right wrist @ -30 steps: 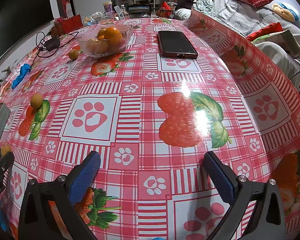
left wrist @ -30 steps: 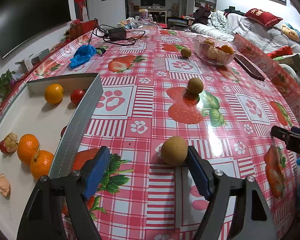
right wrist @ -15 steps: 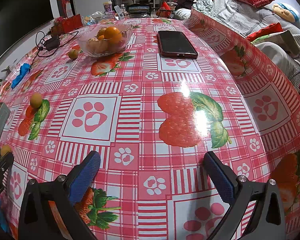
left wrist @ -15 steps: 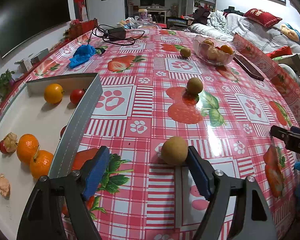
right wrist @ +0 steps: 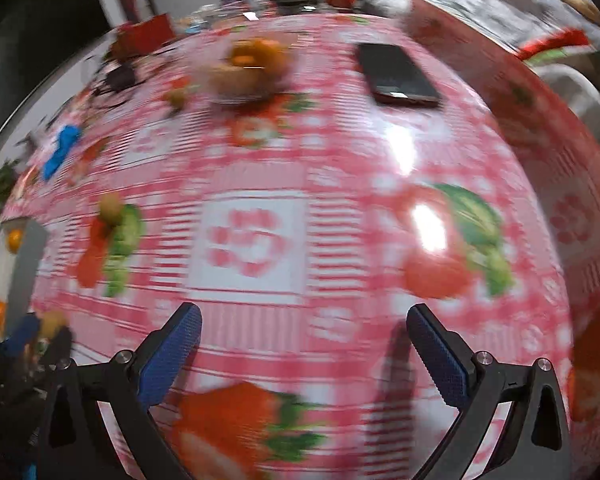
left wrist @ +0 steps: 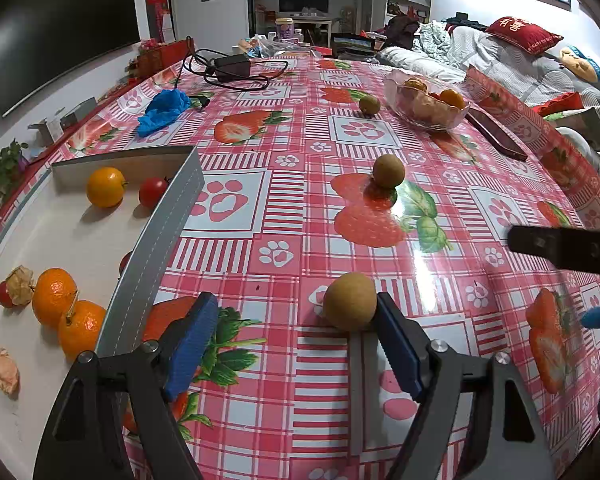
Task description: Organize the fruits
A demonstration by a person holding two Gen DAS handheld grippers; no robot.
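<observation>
My left gripper (left wrist: 296, 320) is open just above the tablecloth. A tan round fruit (left wrist: 350, 301) lies on the cloth against the tip of its right finger (left wrist: 396, 344). A second tan fruit (left wrist: 388, 171) lies farther ahead and a third (left wrist: 369, 104) beside the glass fruit bowl (left wrist: 426, 100). The white tray (left wrist: 52, 240) on the left holds oranges (left wrist: 54, 296), a yellow-orange fruit (left wrist: 105, 186) and a red tomato (left wrist: 153, 192). My right gripper (right wrist: 304, 344) is open and empty over the cloth; its view is blurred and shows the bowl (right wrist: 252, 68) far ahead.
A dark phone (right wrist: 398, 76) lies right of the bowl. A blue cloth (left wrist: 164, 110) and a black charger with cables (left wrist: 232, 68) lie at the far left of the table. A sofa with cushions (left wrist: 524, 36) stands beyond the right edge.
The left gripper and the fruit by it have stayed put. The right gripper has lifted and moved, so its view is now motion-blurred and looks from higher up.
</observation>
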